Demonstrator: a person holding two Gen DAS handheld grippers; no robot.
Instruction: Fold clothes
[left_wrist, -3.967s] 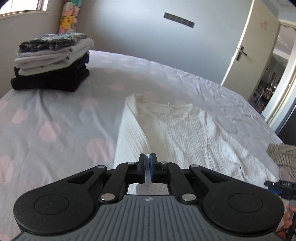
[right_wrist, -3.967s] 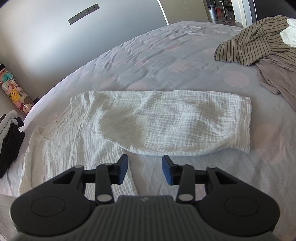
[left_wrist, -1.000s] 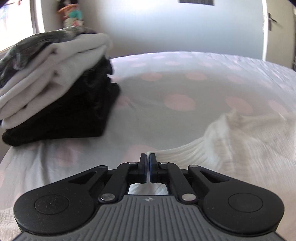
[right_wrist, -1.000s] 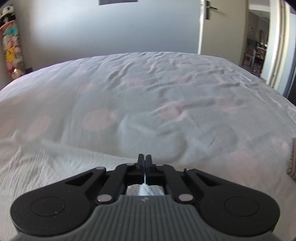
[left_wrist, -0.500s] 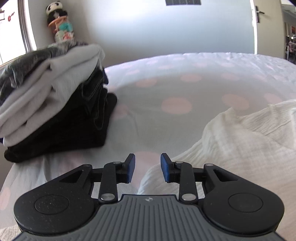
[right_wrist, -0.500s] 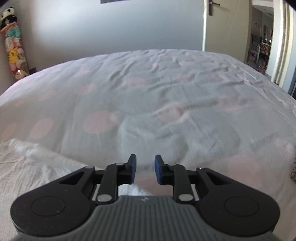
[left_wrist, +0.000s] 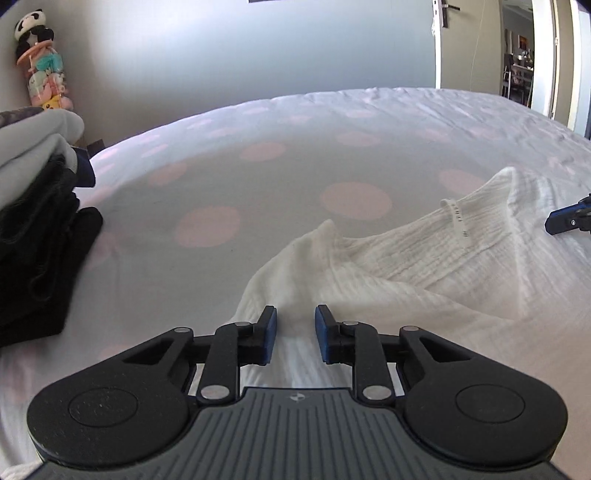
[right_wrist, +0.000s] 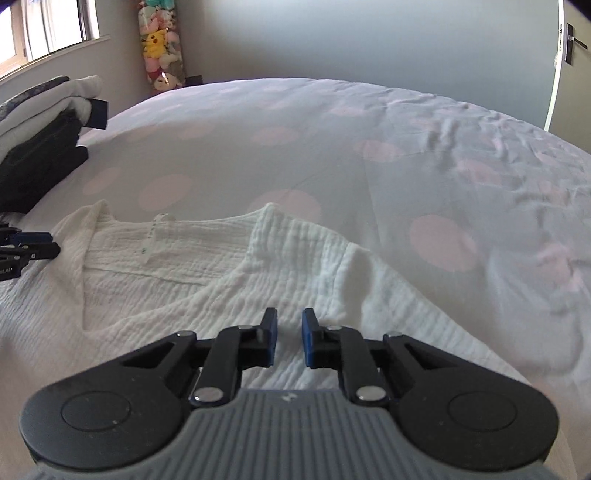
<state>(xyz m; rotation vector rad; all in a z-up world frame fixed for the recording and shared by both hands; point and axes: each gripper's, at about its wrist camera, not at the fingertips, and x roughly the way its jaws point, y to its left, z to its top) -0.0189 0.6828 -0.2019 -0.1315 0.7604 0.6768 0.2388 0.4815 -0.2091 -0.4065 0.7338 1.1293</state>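
Note:
A white crinkled top lies on the bed, neckline and label facing up. My left gripper hovers over its left shoulder. The blue pads stand apart and the jaws are closing, with cloth below the gap and nothing pinched. My right gripper hangs over the right shoulder in the same way, its jaws closing with a narrower gap. Each gripper's tip shows at the edge of the other view: the right gripper and the left gripper.
A stack of folded clothes, dark below and pale on top, sits at the left of the bed. The bedspread is pale with pink dots. A column of plush toys stands in the corner, and a doorway opens at right.
A second ago both grippers were shut at the top's far edge. They let go, opened, and drew back over the shoulders. Both gaps are now narrower than half a second ago.

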